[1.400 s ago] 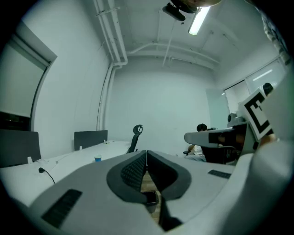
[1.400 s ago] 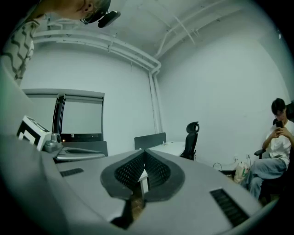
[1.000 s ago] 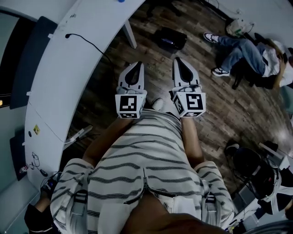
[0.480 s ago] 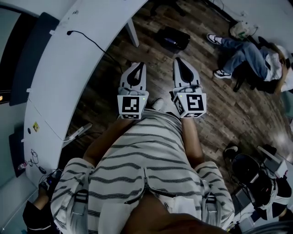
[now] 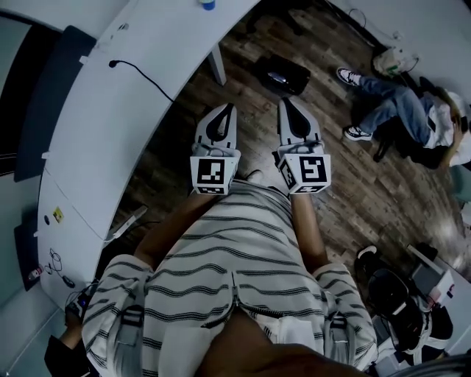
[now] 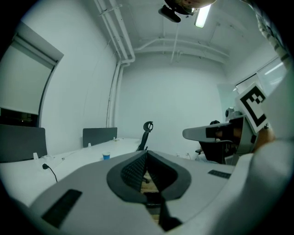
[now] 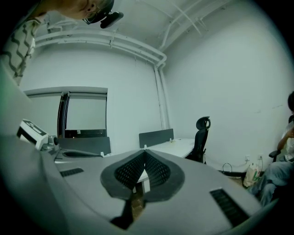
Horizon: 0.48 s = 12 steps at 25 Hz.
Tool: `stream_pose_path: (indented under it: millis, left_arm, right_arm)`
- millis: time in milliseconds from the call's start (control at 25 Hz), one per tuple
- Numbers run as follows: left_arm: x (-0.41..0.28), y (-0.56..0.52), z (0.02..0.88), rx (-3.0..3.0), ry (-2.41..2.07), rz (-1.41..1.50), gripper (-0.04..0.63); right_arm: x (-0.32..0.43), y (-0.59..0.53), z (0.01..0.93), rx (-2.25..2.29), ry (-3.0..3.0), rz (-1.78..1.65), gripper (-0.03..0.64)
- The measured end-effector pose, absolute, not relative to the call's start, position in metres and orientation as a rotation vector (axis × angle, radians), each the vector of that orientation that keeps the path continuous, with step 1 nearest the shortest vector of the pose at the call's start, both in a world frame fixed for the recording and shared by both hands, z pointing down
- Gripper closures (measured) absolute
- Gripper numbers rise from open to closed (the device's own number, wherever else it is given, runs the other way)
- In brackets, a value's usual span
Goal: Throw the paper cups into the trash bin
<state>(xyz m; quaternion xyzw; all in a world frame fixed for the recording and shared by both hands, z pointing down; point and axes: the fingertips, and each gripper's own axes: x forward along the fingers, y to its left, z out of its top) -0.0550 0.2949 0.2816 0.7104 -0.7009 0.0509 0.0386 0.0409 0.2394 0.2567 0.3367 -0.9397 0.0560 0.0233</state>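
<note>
Head view has you looking straight down your striped shirt (image 5: 235, 258) at both grippers, held side by side just out in front of you over the wooden floor (image 5: 353, 191). The left gripper (image 5: 226, 110) and the right gripper (image 5: 285, 101) both point away from you, marker cubes toward your body. Left gripper view shows those jaws pressed together at the tips with nothing between them, only a sliver of floor showing through the gap lower down. Same deal on your right side: the ribbed pads meet at the front and nothing is clamped, so both hands are empty. The only paper cup (image 6: 106, 156) I can spot is a small blue one standing upright on the long white desk (image 5: 125, 125), well apart from both grippers. In the head view it's just peeking in at the top edge (image 5: 207, 4), far up the desk from your left gripper. A black cable (image 5: 143, 72) trails across the desk surface nearer to you. A black office chair (image 6: 146, 132) stands beyond the desk, near its far end, and your right gripper view catches it too (image 7: 202, 137). Off to your right a seated person (image 5: 401, 96) in jeans is stretched out on the floor side of the room — well clear of you. I can't pick out a trash bin in any view.
</note>
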Motion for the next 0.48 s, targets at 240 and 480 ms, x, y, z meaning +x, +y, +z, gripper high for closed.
stream_pose_path:
  millis: [240,480]
  left_arm:
    - [-0.100,0.227,0.281,2.179,-2.135,0.149,0.571]
    - [-0.143,0.156,0.270,2.230,-2.086,0.166,0.571]
  right_arm:
    - [-0.005,0.175,0.259,1.043,-2.890,0.183,0.601]
    - [-0.055,0.110,0.246,1.079,-2.864,0.152,0.601]
